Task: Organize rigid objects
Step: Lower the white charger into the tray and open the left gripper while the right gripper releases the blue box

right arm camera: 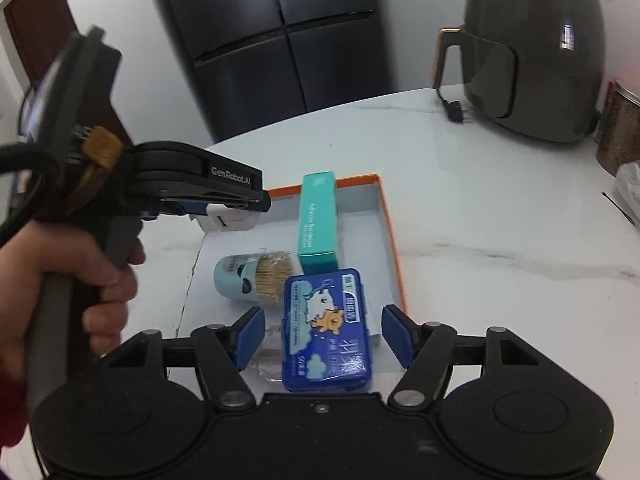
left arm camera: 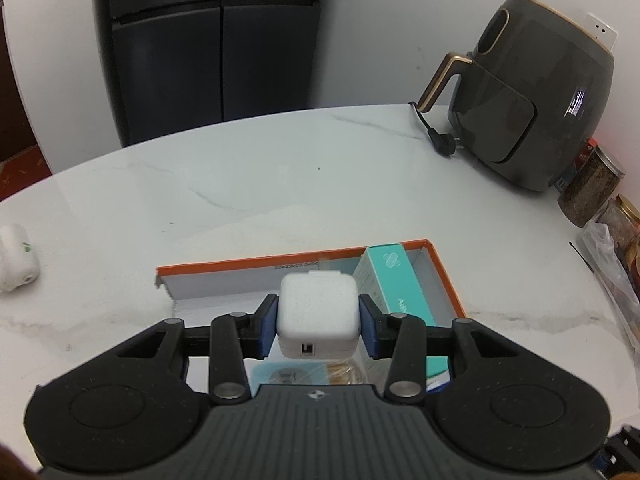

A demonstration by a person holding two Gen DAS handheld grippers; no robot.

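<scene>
My left gripper is shut on a white charger cube, its USB port facing the camera, held above the shallow orange-rimmed box. In the right wrist view a hand carries that gripper, with the charger over the box's far left corner. Inside the box lie a teal carton, a pale blue toothpick holder on its side and a blue plastic case. My right gripper is open, its blue pads standing either side of the case with a gap on each side.
A dark air fryer stands at the back right, its plug lying on the white marble table. Jars and a plastic bag crowd the right edge. A white roll sits at far left. A dark fridge stands behind.
</scene>
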